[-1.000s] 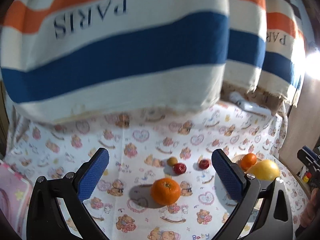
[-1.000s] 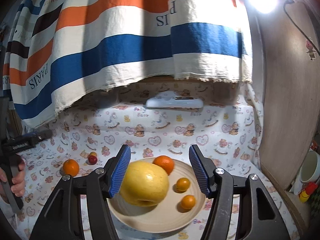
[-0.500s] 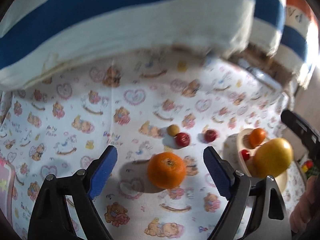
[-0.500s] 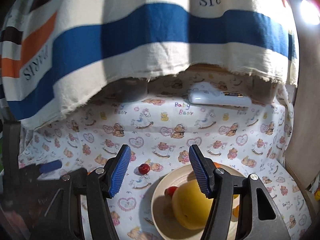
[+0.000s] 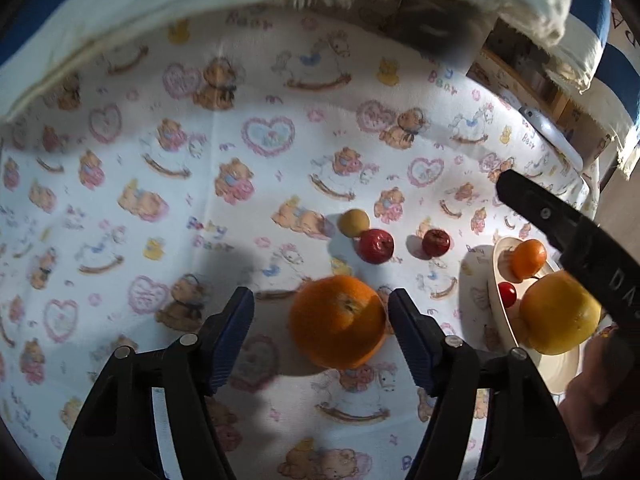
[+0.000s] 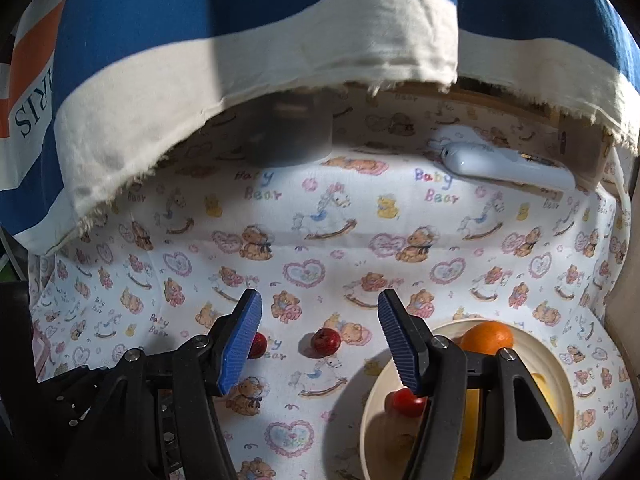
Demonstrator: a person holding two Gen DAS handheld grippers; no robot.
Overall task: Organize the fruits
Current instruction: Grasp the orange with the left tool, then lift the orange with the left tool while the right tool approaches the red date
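Taken from left to right in the left wrist view, the printed cloth [image 5: 120, 152] is bare until the left gripper [image 5: 320, 316], whose jaws have just been closing and now stand at a middling width with the big orange [image 5: 338, 320] between them, not yet pinched: the right pad sits just beside the fruit's skin while the left pad has a clear gap. To do this grab well, I would shift the gripper a little toward the fruit's side so the orange sits centred, then finish closing gently on its widest part, since a round fruit caught off-centre is likely to roll out. Beyond the orange lie a small yellow fruit [image 5: 354, 222] touching a red fruit [image 5: 375, 246], then a second red fruit [image 5: 436, 242] a little apart; lift straight up to avoid nudging them. Further right stands the plate [image 5: 494, 276], already holding a small orange [image 5: 528, 258], a cherry tomato [image 5: 507, 294] and a large yellow fruit [image 5: 558, 314]; the free spot looks to be the near rim. The right gripper [image 6: 320, 340] hovers half-open and empty over the cloth beside the plate, and should keep clear of the left one's path to it
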